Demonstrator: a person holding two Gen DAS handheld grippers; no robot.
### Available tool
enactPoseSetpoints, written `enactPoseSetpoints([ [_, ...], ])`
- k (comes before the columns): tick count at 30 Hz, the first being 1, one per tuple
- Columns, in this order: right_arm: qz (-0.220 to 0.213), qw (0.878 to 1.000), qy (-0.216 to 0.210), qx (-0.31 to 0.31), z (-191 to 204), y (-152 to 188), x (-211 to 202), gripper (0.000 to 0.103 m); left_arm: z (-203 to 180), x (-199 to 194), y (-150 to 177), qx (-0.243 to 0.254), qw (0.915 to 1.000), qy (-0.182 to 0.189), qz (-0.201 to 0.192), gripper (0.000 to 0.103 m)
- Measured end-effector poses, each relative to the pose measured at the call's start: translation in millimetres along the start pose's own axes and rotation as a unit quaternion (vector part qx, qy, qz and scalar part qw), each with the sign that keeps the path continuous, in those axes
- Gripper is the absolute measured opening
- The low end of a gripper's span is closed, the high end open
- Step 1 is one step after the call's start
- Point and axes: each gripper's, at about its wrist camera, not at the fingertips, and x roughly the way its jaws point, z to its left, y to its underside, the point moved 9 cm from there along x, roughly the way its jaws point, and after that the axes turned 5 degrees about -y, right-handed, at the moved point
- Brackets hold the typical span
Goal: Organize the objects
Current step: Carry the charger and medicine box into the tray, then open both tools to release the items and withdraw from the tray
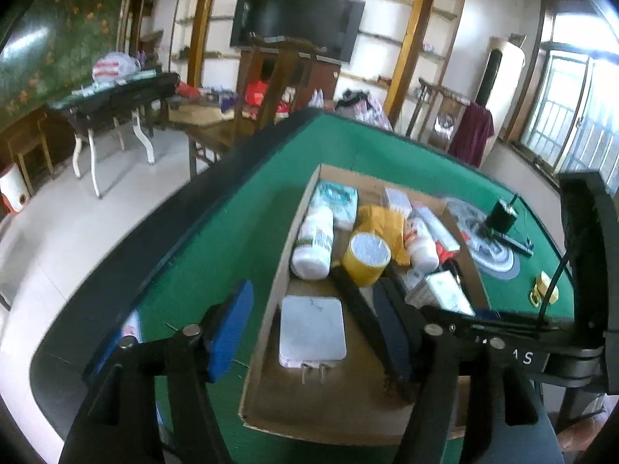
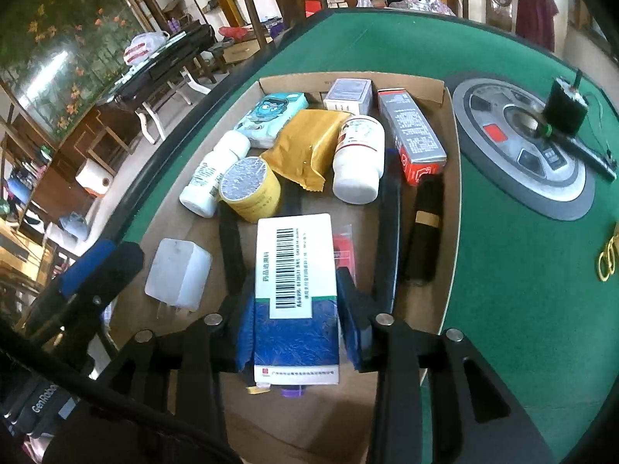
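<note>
An open cardboard box (image 1: 285, 266) (image 2: 453, 193) sits on the green table (image 2: 503, 290). In the left wrist view my left gripper (image 1: 313, 301) stands open over the box's near end. A white plug charger (image 1: 312, 333) (image 2: 178, 273) lies flat on the box floor between its blue pads, untouched. In the right wrist view my right gripper (image 2: 296, 297) straddles a blue-and-white medicine carton (image 2: 296, 270) that rests on the box floor. Its pads stand beside the carton's sides and do not press on them. The box also holds a yellow tape roll (image 2: 249, 189), white bottles and packets.
A round grey disc (image 2: 522, 147) with a black block (image 2: 566, 106) on it lies right of the box, and gold rings (image 2: 607, 259) are near the table's right edge. Two dark strips (image 2: 389, 224) lie lengthwise in the box. The table's dark rim (image 1: 174, 232) runs left.
</note>
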Motion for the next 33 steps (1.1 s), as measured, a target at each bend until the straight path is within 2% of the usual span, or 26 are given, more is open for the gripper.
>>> enactPoseSetpoints([
  [2,-0.007,1.0,-0.008,0.01,-2.4,1.7,-4.7,0.048,2.8,-8.7,-6.4,-0.007,0.9997,-0.012,-0.021,0.065],
  [4,-0.01,0.999,-0.027,0.018,-1.6,2.8,-8.7,0.048,4.4,-15.3,-11.3,-0.009,0.9989,-0.029,-0.035,0.069],
  [6,-0.009,0.998,-0.064,0.027,2.3,6.0,-11.2,0.049,3.9,-22.6,-15.0,-0.007,0.998,-0.034,-0.053,0.077],
  [8,0.0,0.994,-0.099,0.034,7.5,10.2,-10.2,0.05,1.2,-32.3,-19.3,-0.002,0.9967,-0.033,-0.075,0.079],
  [10,0.002,0.992,-0.123,0.032,12.3,14.9,-11.4,0.05,-4.0,-42.7,-25.0,0.005,0.9947,-0.03,-0.098,0.088],
  [11,0.0,0.992,-0.125,0.028,13.4,15.1,-13.1,0.05,-5.9,-46.3,-26.5,0.006,0.9944,-0.025,-0.102,0.1],
  [13,-0.014,0.993,-0.112,0.023,10.9,15.3,-18.6,0.05,-10.1,-53.5,-29.1,0.001,0.9938,-0.011,-0.111,0.102],
  [16,-0.045,0.995,-0.09,0.025,0.4,14.0,-32.4,0.05,-14.1,-59.5,-33.0,-0.008,0.9932,-0.015,-0.116,0.102],
  [21,-0.107,0.993,-0.032,0.023,-19.8,14.4,-67.6,0.053,-31.1,-56.1,-28.1,0.011,0.9938,-0.041,-0.103,0.102],
  [24,-0.141,0.99,0.019,0.02,-36.7,10.5,-87.0,0.06,-47.9,-52.4,-18.8,0.042,0.9926,-0.065,-0.094,0.102],
  [26,-0.153,0.986,0.058,0.012,-47.0,10.1,-94.3,0.062,-54.6,-53.5,-13.2,0.056,0.9895,-0.092,-0.097,0.102],
  [28,-0.159,0.984,0.082,0.007,-54.8,10.3,-97.0,0.062,-61.3,-56.0,-10.7,0.065,0.9874,-0.102,-0.102,0.102],
  [33,-0.159,0.981,0.109,-0.011,-66.1,16.0,-106.1,0.062,-71.4,-61.3,-8.1,0.07,0.9857,-0.113,-0.103,0.102],
])
